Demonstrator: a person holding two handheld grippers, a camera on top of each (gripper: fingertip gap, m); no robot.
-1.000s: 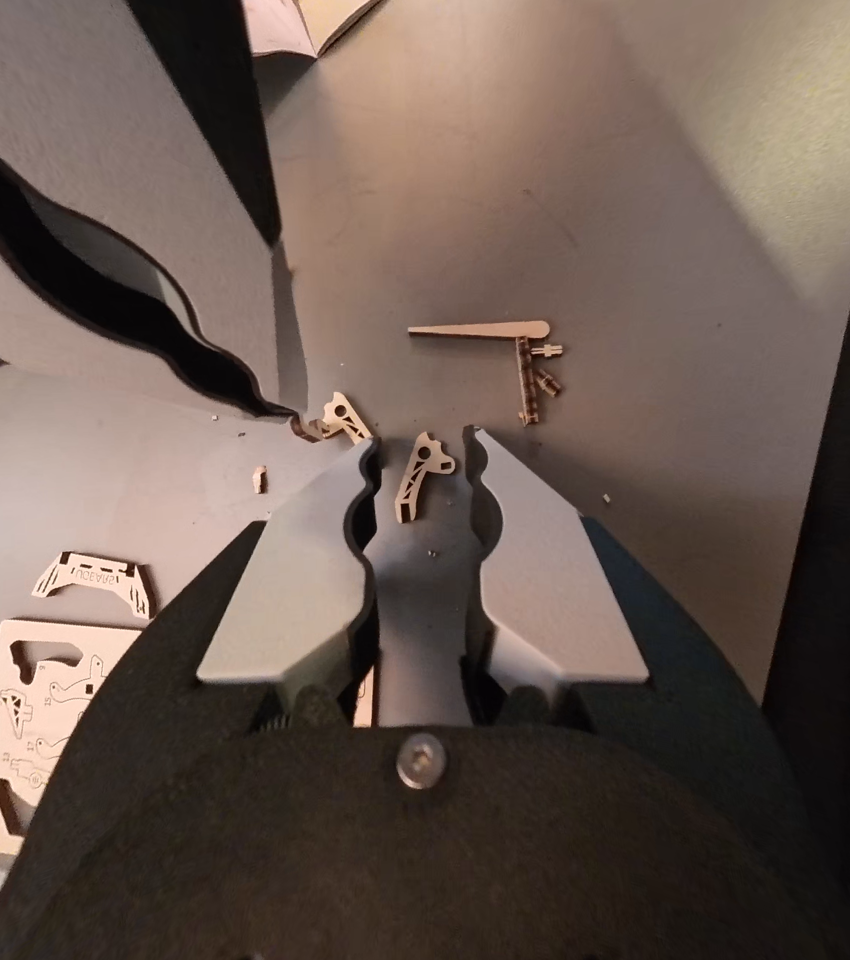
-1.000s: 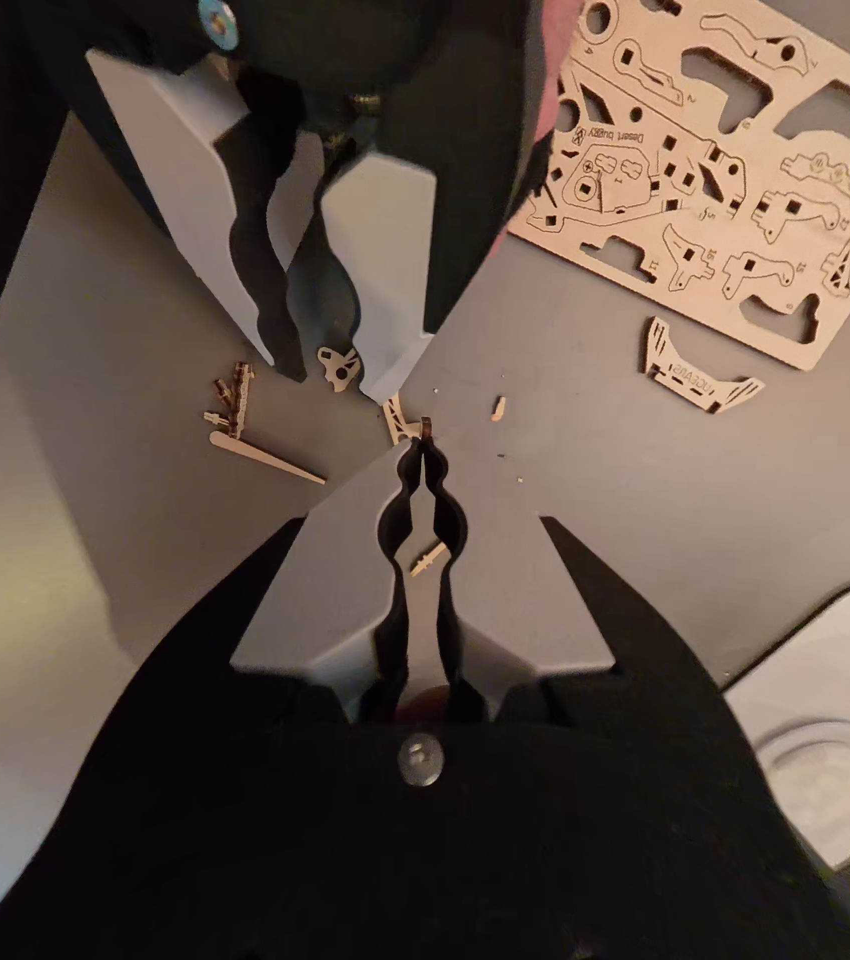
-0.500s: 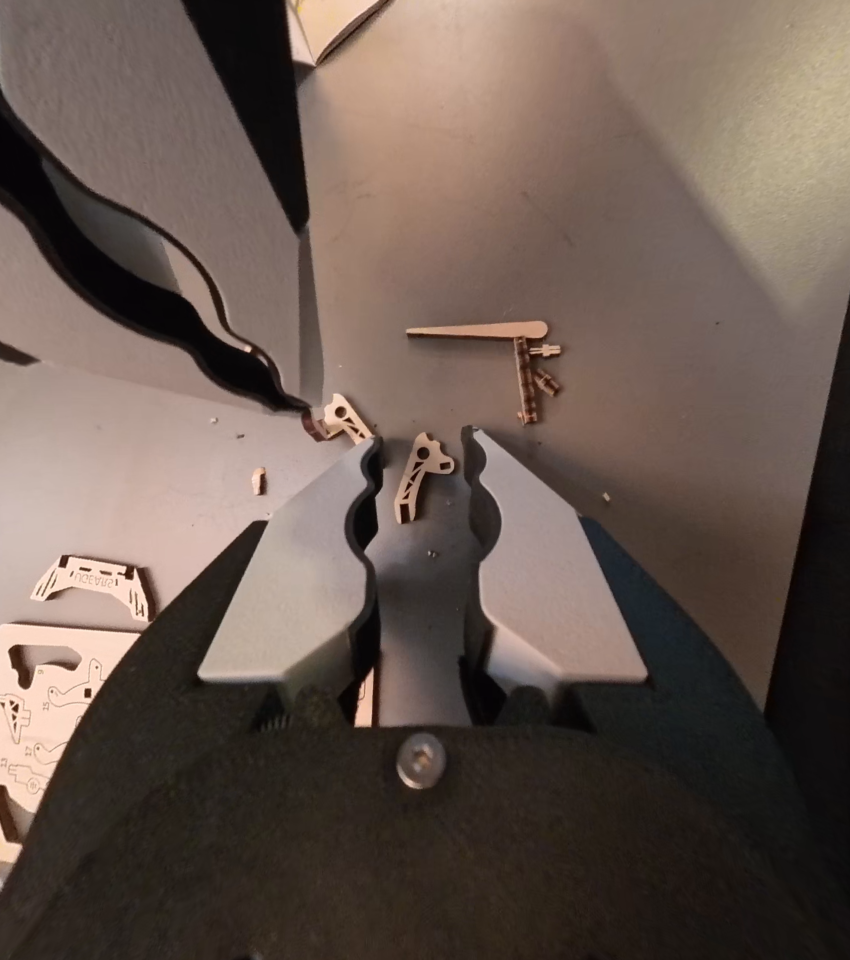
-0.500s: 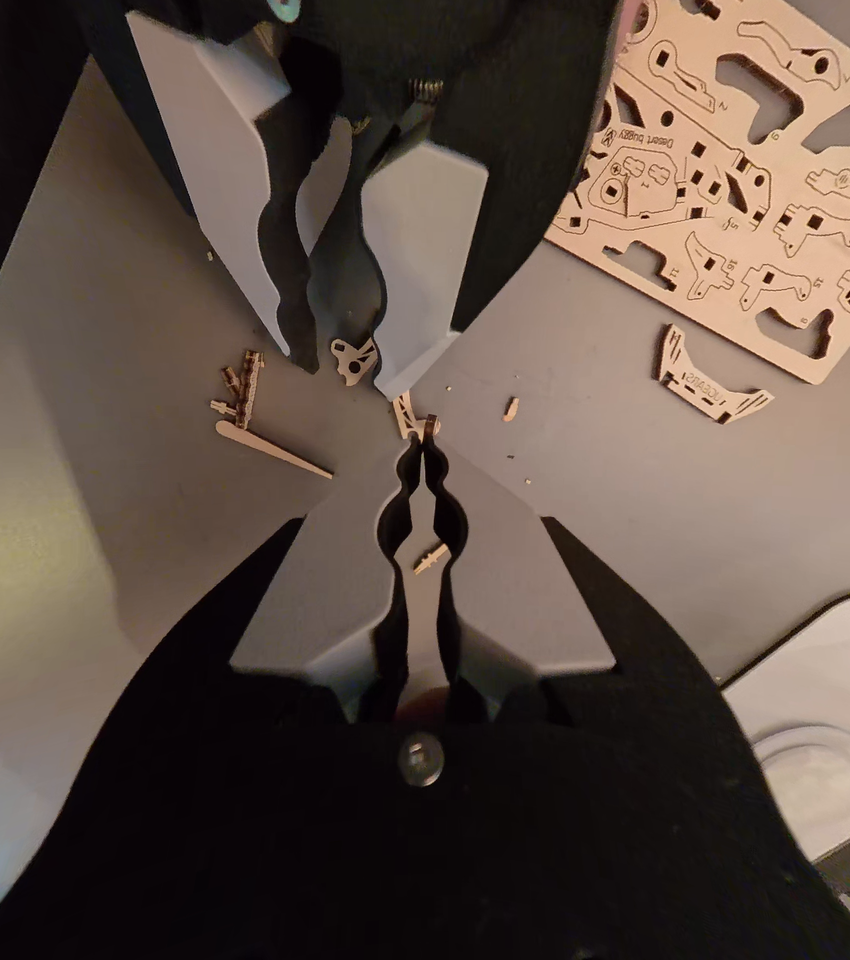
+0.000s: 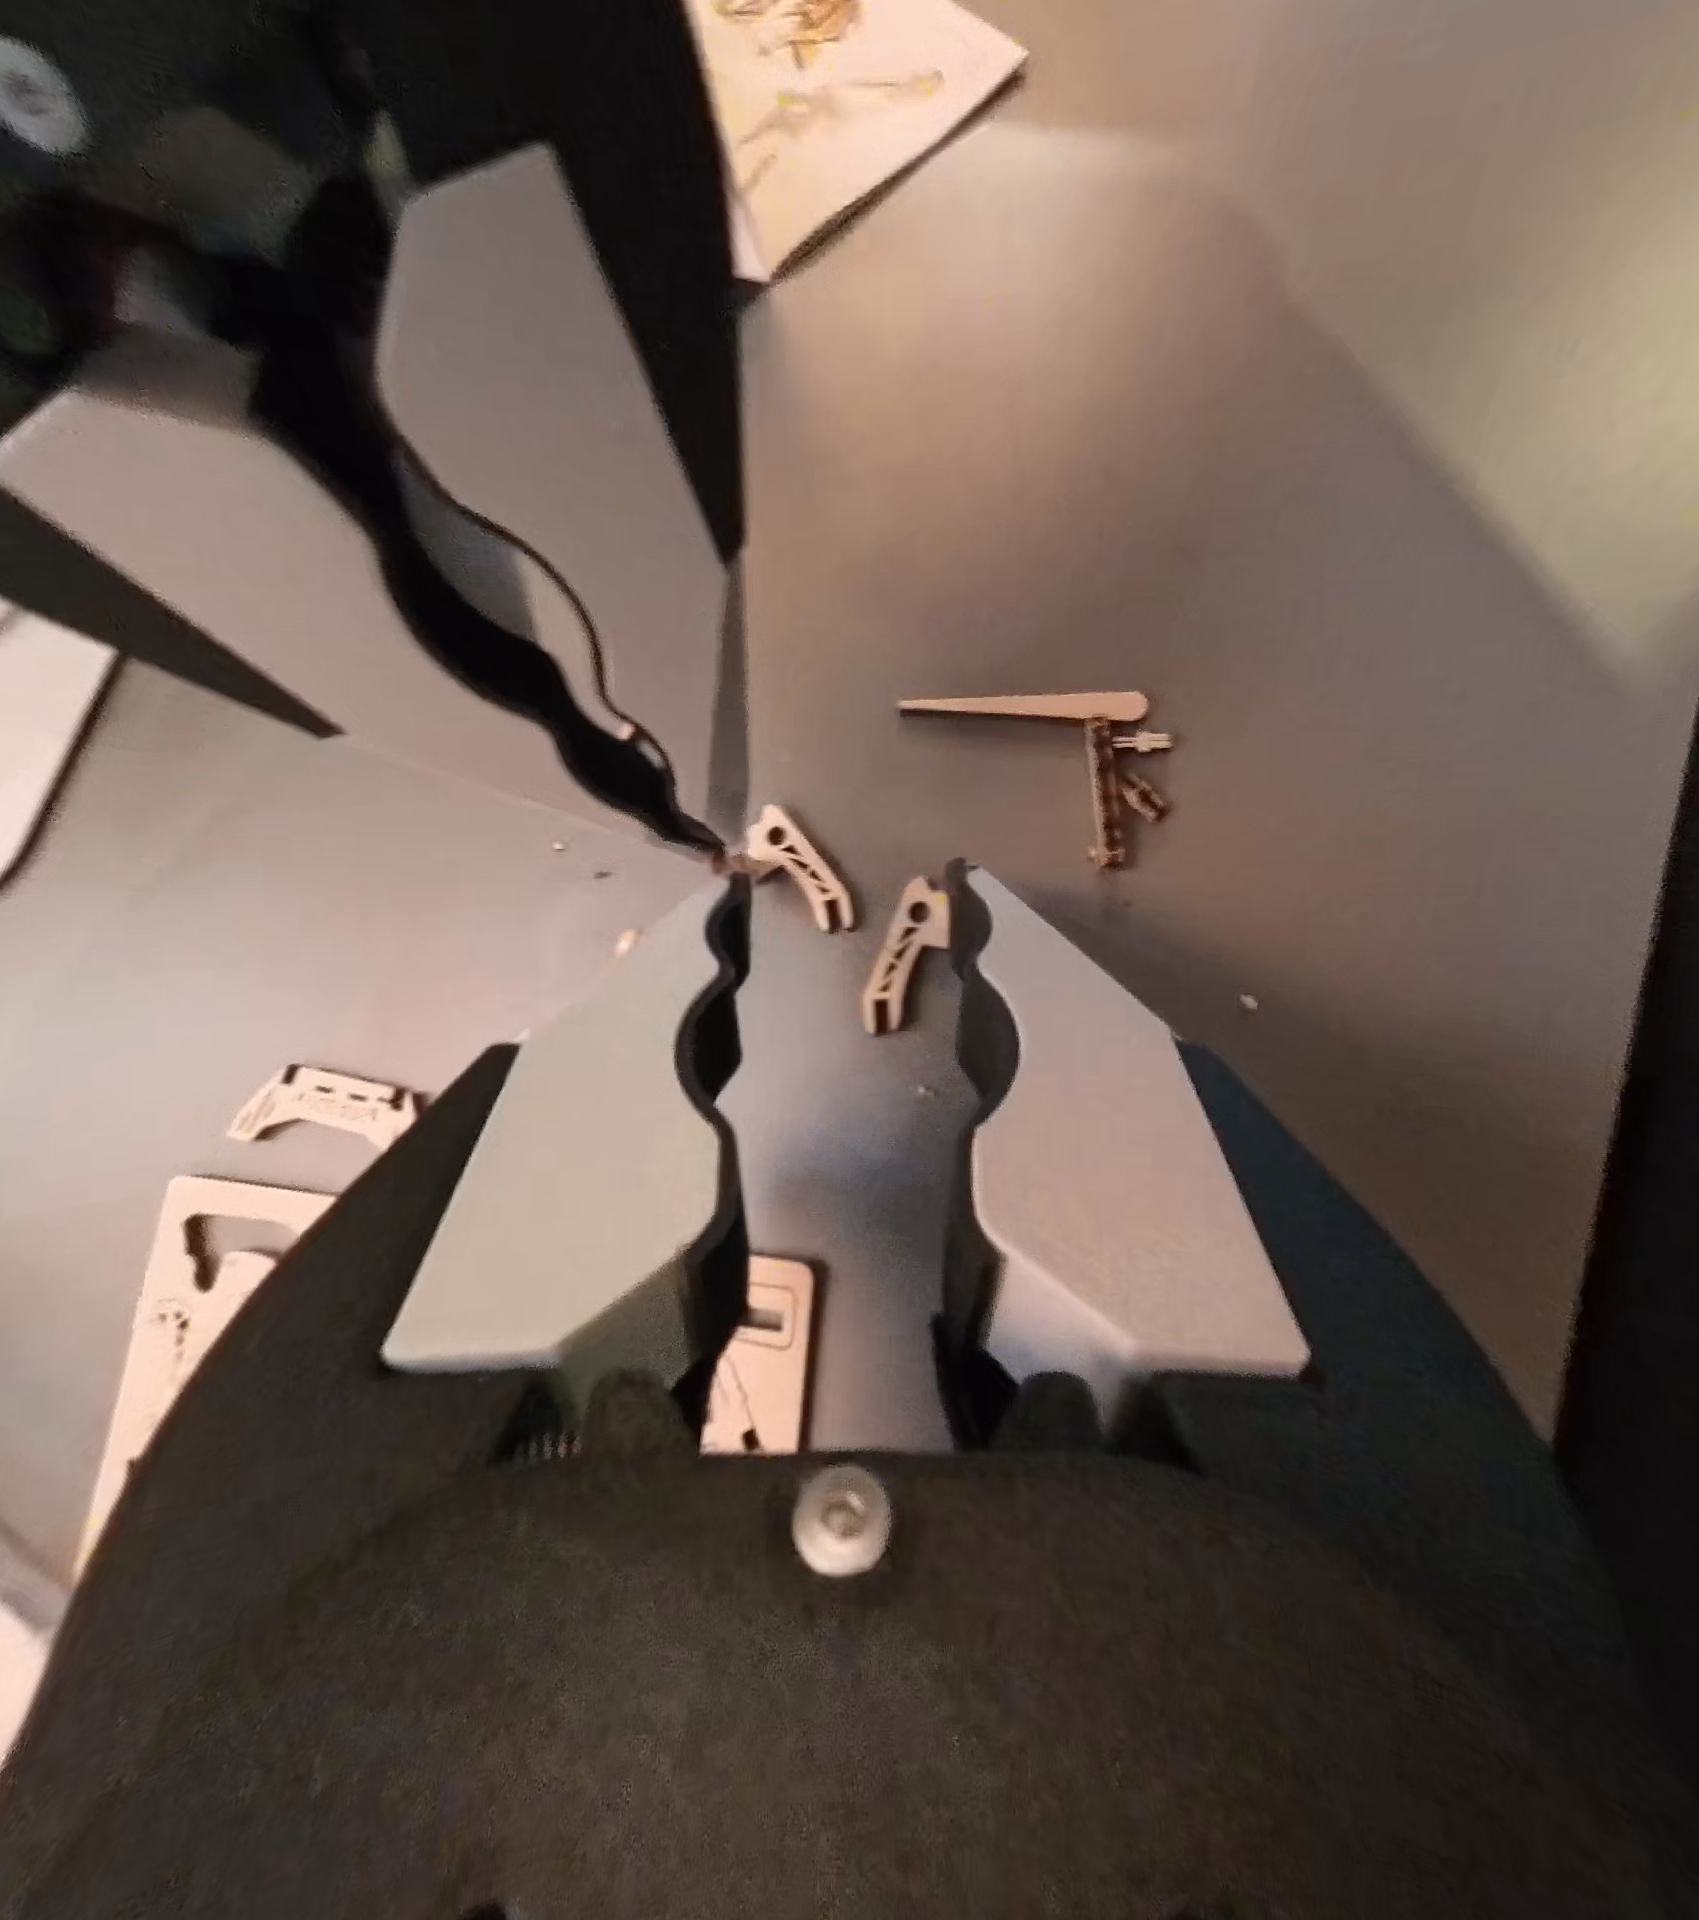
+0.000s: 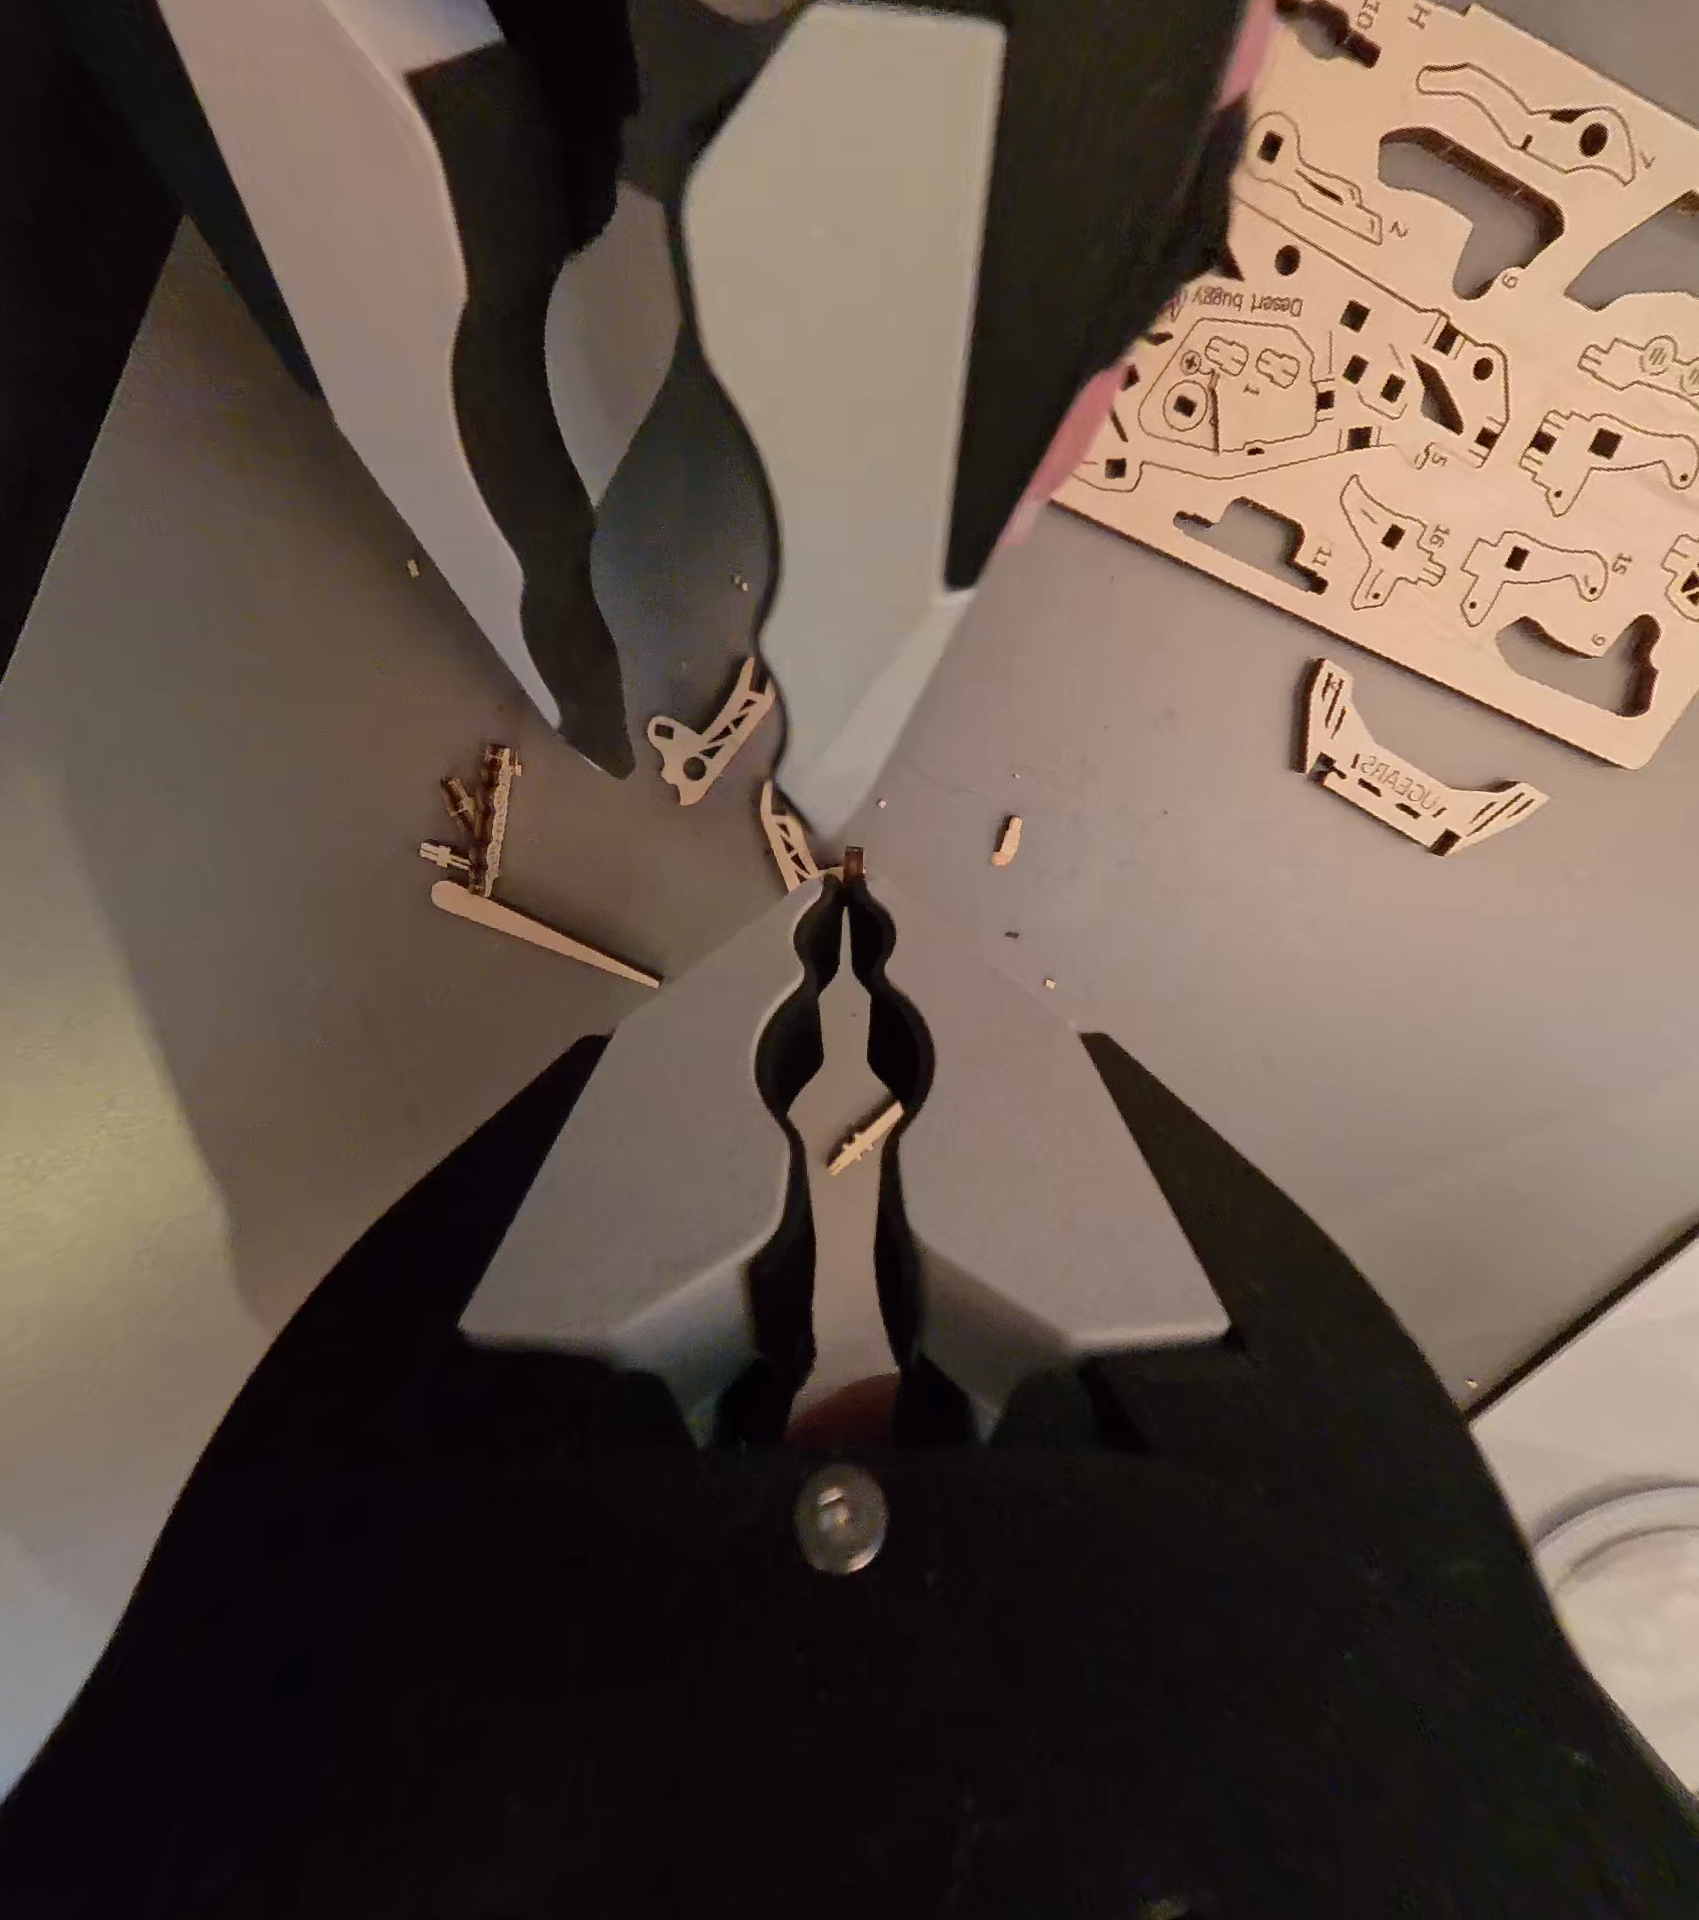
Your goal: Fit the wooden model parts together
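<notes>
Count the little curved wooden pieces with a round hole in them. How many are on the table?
2. One lies between the open left gripper's fingers, against its right finger. The other lies just beyond the left fingertip, beside the right gripper's tip. More could be hidden under the grippers.

Both wrist cameras face each other (close) above shared table (image 5: pixel 1240 416).

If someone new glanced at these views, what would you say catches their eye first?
Probably the two grey-fingered grippers meeting tip to tip over the grey table: the right gripper pinched shut on a tiny dark wooden piece, the left gripper open around a pale lattice arm. Next, the laser-cut wooden sheet at upper right.
</notes>
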